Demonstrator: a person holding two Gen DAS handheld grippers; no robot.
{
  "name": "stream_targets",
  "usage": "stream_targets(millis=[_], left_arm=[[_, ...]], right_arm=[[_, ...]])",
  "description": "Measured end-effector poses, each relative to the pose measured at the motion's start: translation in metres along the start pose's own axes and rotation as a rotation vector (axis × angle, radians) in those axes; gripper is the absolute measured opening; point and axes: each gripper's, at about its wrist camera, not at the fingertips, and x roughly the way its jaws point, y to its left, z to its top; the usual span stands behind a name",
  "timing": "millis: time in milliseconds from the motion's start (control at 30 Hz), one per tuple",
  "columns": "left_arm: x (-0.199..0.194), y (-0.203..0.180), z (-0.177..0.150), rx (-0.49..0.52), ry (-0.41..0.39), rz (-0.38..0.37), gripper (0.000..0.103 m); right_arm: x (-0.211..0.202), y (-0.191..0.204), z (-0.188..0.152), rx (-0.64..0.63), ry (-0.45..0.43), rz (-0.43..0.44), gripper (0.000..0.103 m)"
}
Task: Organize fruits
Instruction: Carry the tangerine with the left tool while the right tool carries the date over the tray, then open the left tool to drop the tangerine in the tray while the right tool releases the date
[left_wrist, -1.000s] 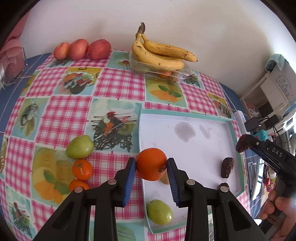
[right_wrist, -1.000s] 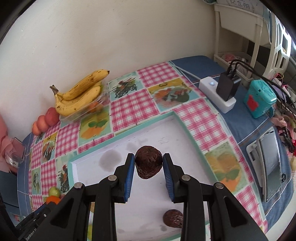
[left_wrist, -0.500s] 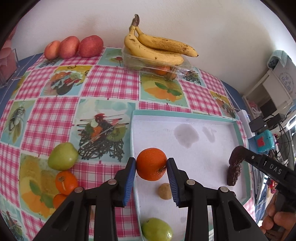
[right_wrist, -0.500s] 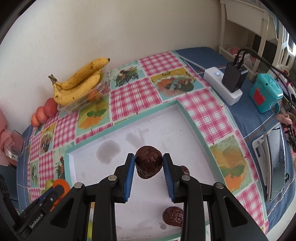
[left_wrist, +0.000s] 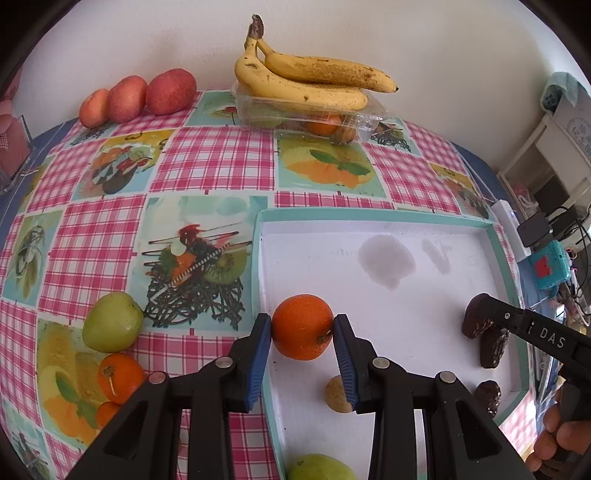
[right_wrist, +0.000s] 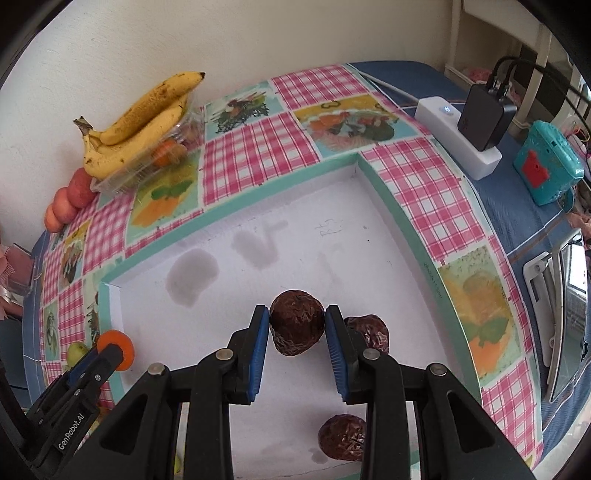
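Note:
My left gripper (left_wrist: 303, 338) is shut on an orange mandarin (left_wrist: 302, 326), held over the left part of the white tray (left_wrist: 369, 218) with a teal rim. In the right wrist view my right gripper (right_wrist: 297, 328) is shut on a dark wrinkled fruit (right_wrist: 296, 322) low over the tray's right part. Two more dark wrinkled fruits (right_wrist: 369, 334) (right_wrist: 341, 437) lie on the tray by it. A small tan fruit (left_wrist: 337, 394) and a green fruit (left_wrist: 319, 468) lie on the tray near me. On the tablecloth to the left sit a green apple (left_wrist: 112, 326) and two mandarins (left_wrist: 120, 377).
Bananas (left_wrist: 306, 79) rest on a clear plastic box of fruit (left_wrist: 314, 123) by the back wall, with three red apples (left_wrist: 142, 96) to their left. A white power strip (right_wrist: 456, 134) with a black charger and a teal gadget (right_wrist: 546, 168) lie right of the tray.
Both grippers have sunk toward the tray, each keeping its fruit. The tray and tablecloth look closer and larger in both views.

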Motion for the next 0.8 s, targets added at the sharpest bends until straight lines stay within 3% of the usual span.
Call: stream_targets(millis=[800], left_arm=[[-0.011,-0.006,0.001,0.026,0.005,0.005,0.039]], right_arm=[[0.004,-0.004,0.002,-0.014,0.01,-0.03,0.033]])
